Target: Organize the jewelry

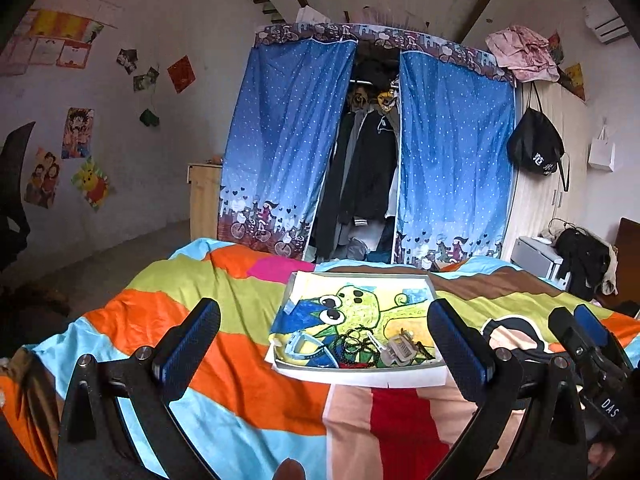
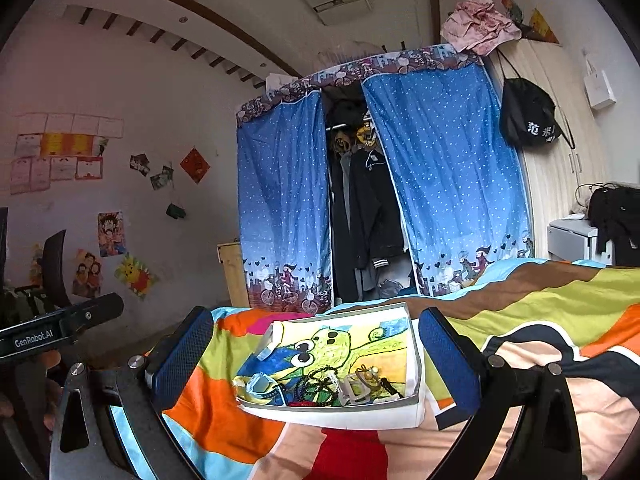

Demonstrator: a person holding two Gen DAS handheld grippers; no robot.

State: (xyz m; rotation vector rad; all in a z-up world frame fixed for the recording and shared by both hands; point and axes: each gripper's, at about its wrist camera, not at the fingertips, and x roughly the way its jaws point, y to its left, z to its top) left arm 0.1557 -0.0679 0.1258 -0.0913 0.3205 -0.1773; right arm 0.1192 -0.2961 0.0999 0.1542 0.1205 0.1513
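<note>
A shallow white tray [image 1: 360, 376] lined with a green cartoon drawing lies on the bed; it also shows in the right wrist view [image 2: 332, 416]. At its near edge lie dark bead strings [image 1: 352, 346] [image 2: 316, 386], a pale blue clear piece [image 1: 302, 345] [image 2: 260, 384] and a beige clip [image 1: 400, 348] [image 2: 360, 386]. My left gripper [image 1: 324, 344] is open and empty, just short of the tray. My right gripper [image 2: 316, 360] is open and empty, its fingers to either side of the tray. The right gripper's body [image 1: 588, 344] shows at the right of the left wrist view.
The bed has a bright patchwork cover [image 1: 240, 320]. Behind it stands a wardrobe with blue curtains [image 1: 452, 152] and hanging clothes. A black bag [image 1: 534, 144] hangs on the right. A black chair [image 2: 56, 268] stands at left. Posters cover the left wall.
</note>
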